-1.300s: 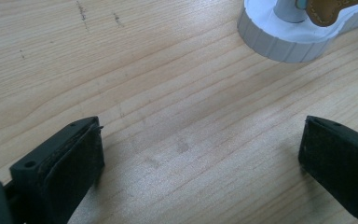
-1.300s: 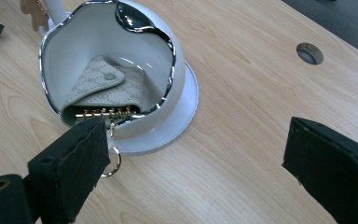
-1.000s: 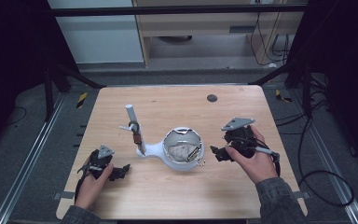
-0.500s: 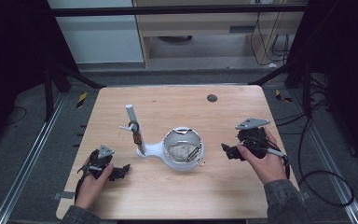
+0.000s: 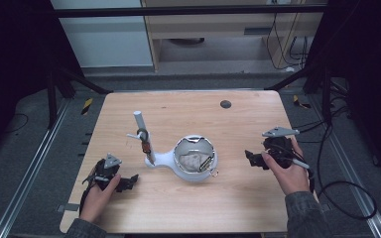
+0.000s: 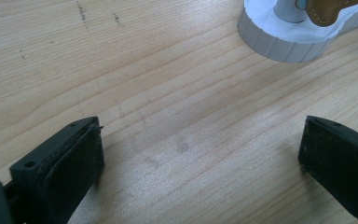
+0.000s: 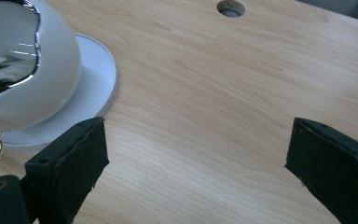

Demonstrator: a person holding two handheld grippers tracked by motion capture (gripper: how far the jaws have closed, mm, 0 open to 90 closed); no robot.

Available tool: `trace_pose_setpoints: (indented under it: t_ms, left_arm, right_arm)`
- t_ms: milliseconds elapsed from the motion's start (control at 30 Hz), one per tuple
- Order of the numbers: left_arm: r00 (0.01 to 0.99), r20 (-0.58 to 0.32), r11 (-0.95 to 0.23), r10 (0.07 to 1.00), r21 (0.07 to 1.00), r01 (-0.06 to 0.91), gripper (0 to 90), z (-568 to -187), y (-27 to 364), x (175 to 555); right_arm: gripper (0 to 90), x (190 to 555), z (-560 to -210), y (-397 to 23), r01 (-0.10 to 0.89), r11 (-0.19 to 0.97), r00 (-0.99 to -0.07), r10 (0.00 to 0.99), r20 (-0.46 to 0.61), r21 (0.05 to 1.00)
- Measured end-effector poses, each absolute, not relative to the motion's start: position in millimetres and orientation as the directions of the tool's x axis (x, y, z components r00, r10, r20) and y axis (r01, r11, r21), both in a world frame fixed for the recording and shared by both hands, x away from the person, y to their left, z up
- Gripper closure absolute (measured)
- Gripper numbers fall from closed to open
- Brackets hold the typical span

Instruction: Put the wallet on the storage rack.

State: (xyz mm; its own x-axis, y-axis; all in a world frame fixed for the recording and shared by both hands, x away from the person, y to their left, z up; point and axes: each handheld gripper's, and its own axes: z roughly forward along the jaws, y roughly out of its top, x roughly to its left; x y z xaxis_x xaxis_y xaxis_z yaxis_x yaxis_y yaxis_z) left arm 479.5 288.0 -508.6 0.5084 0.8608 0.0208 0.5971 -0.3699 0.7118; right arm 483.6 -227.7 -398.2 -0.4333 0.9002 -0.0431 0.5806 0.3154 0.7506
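1. Two sets of tongs are resting low over the pale wooden table [image 5: 188, 213], both gaping wide and gripping nothing: left tongs [image 5: 129, 182], right tongs [image 5: 250, 158].
2. Between them a glossy white bowl on a white stand with an upright post [image 5: 192, 158] is sitting mid-table, holding what is possibly crumpled wrapping.
3. Any approach is best made slowly, jaws straddling the rim squarely.
4. Both hands are lying level, tongs angled inward.

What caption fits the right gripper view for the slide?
Open right gripper over bare table, white bowl on its base at left.
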Motion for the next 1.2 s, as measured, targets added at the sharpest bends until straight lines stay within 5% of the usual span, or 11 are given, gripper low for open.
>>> trace_pose_setpoints:
  t_ms: [1200]
  left_arm:
    - [0.509,0.022,-0.371,0.860,0.712,0.596,0.0,-509,288,482]
  right_arm:
    - [6.0,557,-473,-259,0.673,0.181,-0.317,0.946,0.059,0.717]
